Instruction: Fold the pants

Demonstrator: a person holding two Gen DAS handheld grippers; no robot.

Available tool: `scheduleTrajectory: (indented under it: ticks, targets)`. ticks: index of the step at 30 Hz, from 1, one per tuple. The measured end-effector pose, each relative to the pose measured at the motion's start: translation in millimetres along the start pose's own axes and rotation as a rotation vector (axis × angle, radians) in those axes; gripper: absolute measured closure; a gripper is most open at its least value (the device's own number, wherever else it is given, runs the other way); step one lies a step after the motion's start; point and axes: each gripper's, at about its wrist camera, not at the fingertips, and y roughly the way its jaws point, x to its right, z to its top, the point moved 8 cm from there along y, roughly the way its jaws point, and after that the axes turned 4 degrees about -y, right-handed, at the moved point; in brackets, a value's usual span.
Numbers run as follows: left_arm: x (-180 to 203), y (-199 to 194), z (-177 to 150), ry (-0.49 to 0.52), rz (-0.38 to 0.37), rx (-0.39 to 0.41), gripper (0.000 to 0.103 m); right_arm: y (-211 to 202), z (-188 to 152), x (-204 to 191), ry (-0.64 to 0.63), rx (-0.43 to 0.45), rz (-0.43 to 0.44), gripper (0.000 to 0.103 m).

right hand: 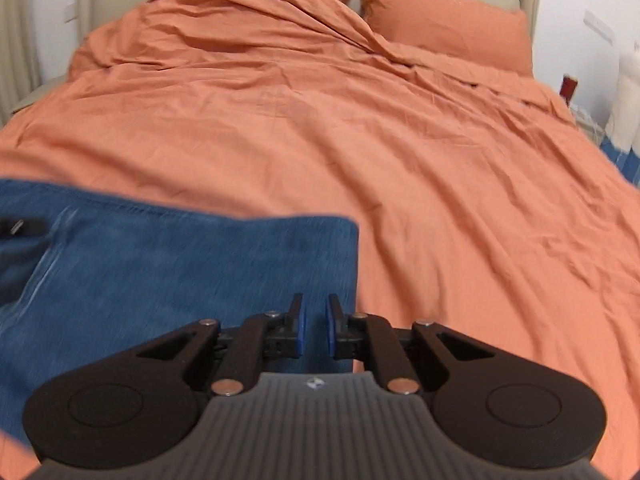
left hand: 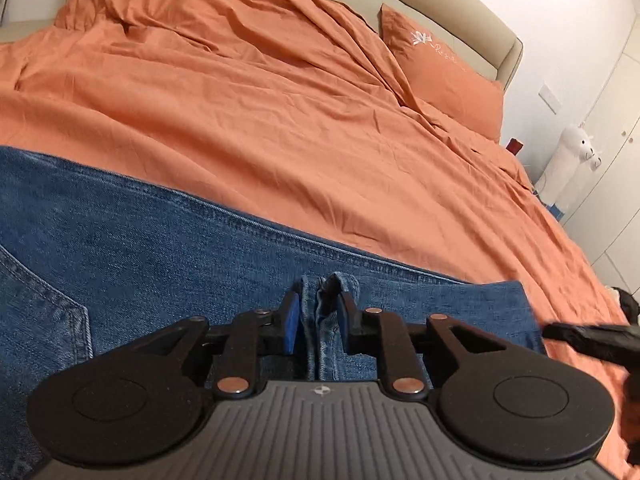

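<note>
Blue denim pants (left hand: 168,248) lie flat across the near part of the bed, a pocket seam at the left. My left gripper (left hand: 318,304) is shut on a bunched fold of the pants' near edge. In the right wrist view the pants (right hand: 180,272) fill the lower left, their right end a straight edge. My right gripper (right hand: 314,316) hovers over that right end with its jaws a small gap apart and nothing between them. Its black body shows at the right edge of the left wrist view (left hand: 588,338).
An orange duvet (left hand: 260,112) covers the bed, with an orange pillow (left hand: 444,76) against the beige headboard (left hand: 472,20). A white plush toy (left hand: 568,160) and white cupboard doors (left hand: 616,128) stand beyond the bed's right side.
</note>
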Motion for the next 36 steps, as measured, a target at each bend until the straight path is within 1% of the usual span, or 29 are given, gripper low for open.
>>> scheduleTrajectory:
  ticks: [2,5,8,9,11,14,16,17,18,20,22,24,26,28,29,30,31,32,34,36]
  targets:
    - [2.1,1.5,1.8,0.025,0.004,0.006,0.081,19.4,11.0,5.5,0.002,-0.019,-0.014,0.098]
    - [8.0,8.8,7.0,0.051,0.016,0.006,0.078,45.1,16.7,7.1,-0.04,-0.055,-0.031,0.098]
    - [5.6,12.3,8.2,0.06,0.025,-0.001,0.078,73.8,8.4,6.4,-0.056,-0.152,-0.019,0.098]
    - [3.8,13.1,8.4,0.063,0.033,-0.001,0.077,79.8,6.7,5.9,-0.057,-0.166,-0.017,0.099]
    - [-3.4,12.8,7.9,0.048,0.055,-0.013,0.076,84.9,8.1,2.7,-0.075,-0.186,-0.033,0.099]
    - [-12.6,6.3,10.3,0.012,0.065,-0.014,0.075,82.2,14.8,-4.8,-0.138,-0.217,-0.078,0.098]
    - [-16.9,-3.5,14.5,0.009,0.091,-0.005,0.074,73.0,20.6,-9.6,-0.172,-0.209,-0.106,0.097]
    - [-18.5,-10.9,17.4,0.014,0.112,0.004,0.07,65.4,23.6,-14.8,-0.187,-0.192,-0.101,0.097]
    - [-20.4,-18.2,20.2,0.02,0.131,0.014,0.066,56.9,26.9,-21.9,-0.201,-0.169,-0.088,0.097]
    - [-23.5,-34.3,24.3,0.026,0.169,0.024,0.062,40.0,30.4,-42.3,-0.232,-0.139,-0.04,0.097]
    - [-26.6,-51.1,27.2,0.034,0.208,0.029,0.061,25.1,30.6,-69.0,-0.269,-0.123,0.035,0.097]
    - [-31.9,-67.9,28.6,0.05,0.262,0.032,0.057,12.7,30.1,-97.7,-0.313,-0.112,0.098,0.096]
    - [-40.6,-84.1,30.6,0.052,0.32,0.034,0.053,3.5,29.1,-126.8,-0.356,-0.104,0.162,0.091]
    - [-51.9,-98.5,33.3,0.036,0.368,0.036,0.052,-4.1,27.8,-157.9,-0.405,-0.095,0.209,0.091]
    - [-58.9,-106.0,34.4,0.017,0.382,0.039,0.049,-7.4,28.1,-171.8,-0.438,-0.089,0.227,0.09]
    - [-67.2,-113.9,35.4,-0.016,0.39,0.048,0.044,-10.5,29.2,-185.4,-0.476,-0.083,0.242,0.09]
    - [-76.1,-121.1,36.5,-0.057,0.395,0.058,0.041,-13.7,28.5,-198.5,-0.514,-0.076,0.252,0.089]
    - [-86.6,-128.8,36.7,-0.11,0.404,0.073,0.04,-15.9,26.9,-210.6,-0.552,-0.073,0.261,0.085]
    - [-108.0,-142.3,34.4,-0.202,0.425,0.089,0.039,-15.4,26.6,-230.4,-0.631,-0.067,0.285,0.082]
    - [-128.7,-156.9,29.2,-0.275,0.448,0.13,0.038,-13.3,27.6,-251.1,-0.708,-0.066,0.289,0.081]
